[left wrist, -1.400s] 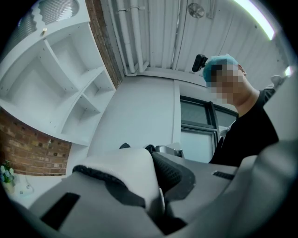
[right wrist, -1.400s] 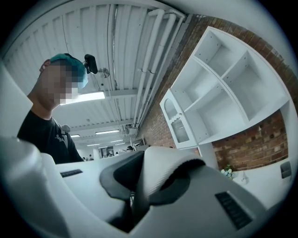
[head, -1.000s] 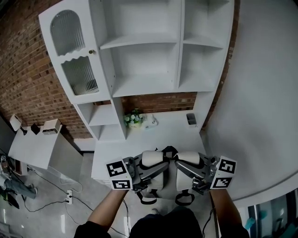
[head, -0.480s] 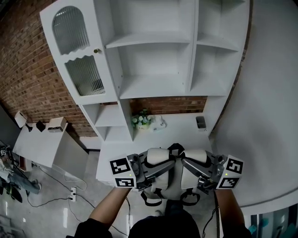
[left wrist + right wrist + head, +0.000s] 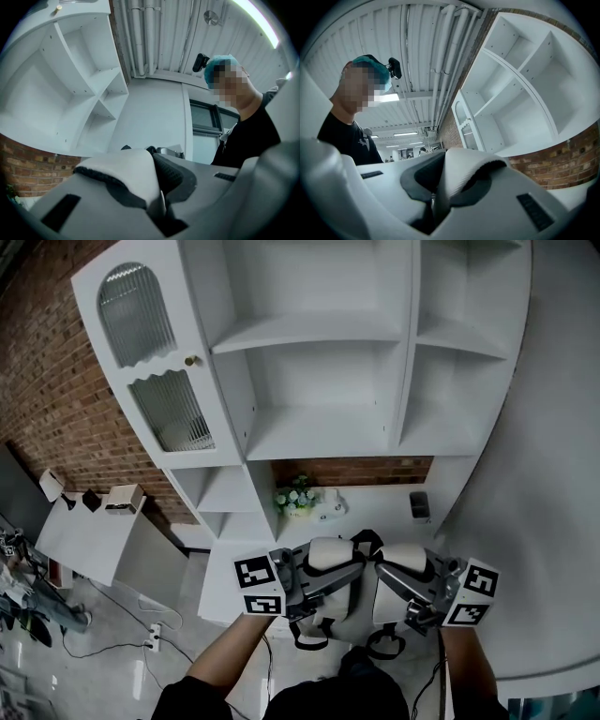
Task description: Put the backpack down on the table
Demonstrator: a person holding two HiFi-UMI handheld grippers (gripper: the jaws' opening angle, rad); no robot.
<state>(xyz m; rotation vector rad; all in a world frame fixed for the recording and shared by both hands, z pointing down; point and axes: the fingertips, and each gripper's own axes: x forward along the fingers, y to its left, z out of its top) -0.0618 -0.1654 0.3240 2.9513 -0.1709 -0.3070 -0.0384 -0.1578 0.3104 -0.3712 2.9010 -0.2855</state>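
A white backpack (image 5: 353,589) with black trim hangs between my two grippers, above the front edge of the white table (image 5: 230,563). My left gripper (image 5: 322,583) is shut on its left shoulder strap, which shows as a white padded strap (image 5: 126,171) pinched between the jaws of that gripper (image 5: 159,206). The right gripper (image 5: 400,592) is shut on the other white strap (image 5: 466,171), folded between the jaws of that gripper (image 5: 438,201). Black strap loops (image 5: 309,637) dangle below. The pack's lower body is hidden behind my arms.
A white shelf unit (image 5: 319,427) with a glass-fronted door (image 5: 155,362) rises at the table's back. A small flower plant (image 5: 298,498), a white object (image 5: 329,508) and a dark item (image 5: 419,505) stand at the back. A curved white wall (image 5: 548,474) is right; a side table (image 5: 84,540) left.
Both grippers have carried the backpack forward toward the table, and the shelf unit has grown nearer in the head view. The grips on the straps are unchanged.
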